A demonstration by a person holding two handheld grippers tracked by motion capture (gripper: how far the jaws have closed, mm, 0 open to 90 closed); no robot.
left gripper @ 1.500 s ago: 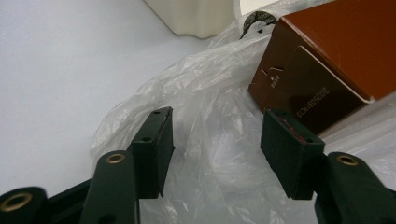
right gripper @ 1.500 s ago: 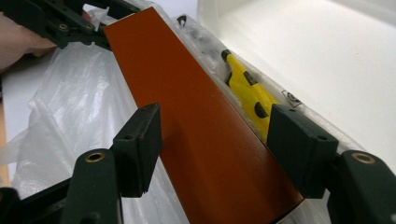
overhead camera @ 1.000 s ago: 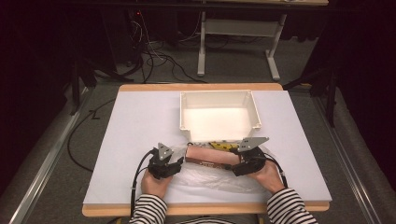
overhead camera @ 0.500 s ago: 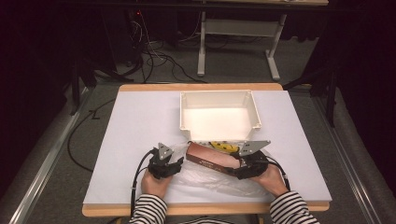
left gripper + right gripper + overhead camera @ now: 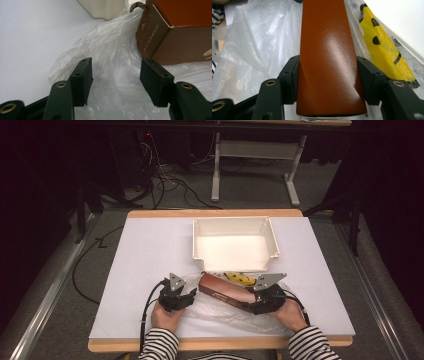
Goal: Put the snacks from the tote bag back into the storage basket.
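A long brown carton point(image 5: 225, 292) lies on a crumpled clear plastic bag point(image 5: 215, 312) near the table's front edge. My right gripper point(image 5: 251, 306) is shut on the carton's right end. In the right gripper view the pads point(image 5: 293, 80) press on both sides of the carton point(image 5: 327, 50), and the jaws have just been closing on it. My left gripper point(image 5: 189, 296) stands open at the bag's left edge. In the left gripper view only thin plastic point(image 5: 107, 57) lies past its jaws point(image 5: 115, 78), and the carton's end point(image 5: 175, 35) is off to the right.
A white plastic bin point(image 5: 235, 222) stands behind the bag at the table's middle. A yellow packet with black marks point(image 5: 239, 278) lies between the bin and the carton, under the plastic point(image 5: 384, 50). A white sheet point(image 5: 145, 255) covers the table.
The right jaws have closed in on the carton's end. The carton has swung a little, and now lies slanted with its left end toward the bin. The left hand has stayed put.
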